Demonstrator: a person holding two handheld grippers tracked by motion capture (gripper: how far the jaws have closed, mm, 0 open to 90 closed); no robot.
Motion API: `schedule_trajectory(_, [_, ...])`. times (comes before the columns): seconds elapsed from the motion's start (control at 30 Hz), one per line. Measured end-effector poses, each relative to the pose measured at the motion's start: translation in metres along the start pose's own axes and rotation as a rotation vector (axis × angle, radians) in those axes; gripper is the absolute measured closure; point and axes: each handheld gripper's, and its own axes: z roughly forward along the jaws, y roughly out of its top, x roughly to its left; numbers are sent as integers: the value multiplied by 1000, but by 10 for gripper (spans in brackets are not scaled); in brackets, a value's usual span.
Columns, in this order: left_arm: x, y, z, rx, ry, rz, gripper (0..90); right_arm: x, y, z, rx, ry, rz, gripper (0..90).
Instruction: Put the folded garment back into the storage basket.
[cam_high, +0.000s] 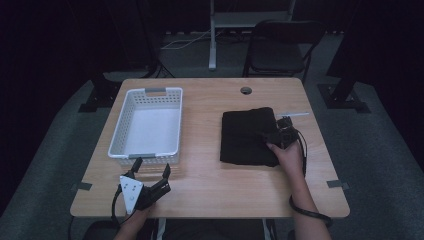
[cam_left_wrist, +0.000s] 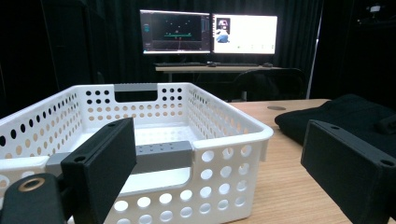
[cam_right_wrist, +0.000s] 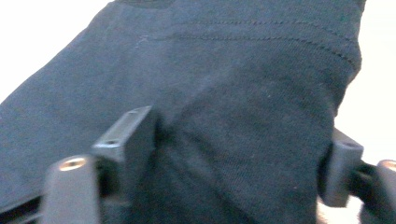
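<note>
A folded black cloth (cam_high: 247, 137) lies on the right half of the wooden table (cam_high: 210, 185). My right gripper (cam_high: 280, 134) sits at the cloth's right edge, held by a hand. In the right gripper view the dark fabric (cam_right_wrist: 233, 70) bulges up between the two jaws and touches both pads, so my right gripper (cam_right_wrist: 238, 135) is shut on it. An empty white perforated basket (cam_high: 120, 125) stands at the left. My left gripper (cam_high: 152, 167) rests open just in front of the basket, pointing at its near wall (cam_left_wrist: 233, 135). The left gripper (cam_left_wrist: 217, 140) holds nothing, and the black cloth (cam_left_wrist: 345, 112) lies off to the right.
A dark folding chair (cam_high: 280, 47) stands behind the table. A cable hole (cam_high: 245, 90) is near the far edge, and a thin white strip (cam_high: 295, 114) lies beside the cloth. Two lit monitors (cam_left_wrist: 210, 32) stand on a desk beyond the basket.
</note>
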Motion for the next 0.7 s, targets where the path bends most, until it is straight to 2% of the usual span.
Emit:
schedule_trajectory(0.13, [0, 0, 0, -2, -3, -1, 117, 1, -2, 0, -13, 17, 13, 458])
schedule_trajectory(0.33, [0, 0, 0, 2, -3, 0, 117, 1, -4, -1, -26, 49, 33, 594])
schedule_trajectory(0.47, [0, 0, 0, 0, -3, 0, 117, -2, -6, -4, -62, 93, 77, 655])
schedule_trajectory(0.7, [0, 0, 0, 1, 3, -1, 117, 0, -2, -17, -117, 155, 109, 700])
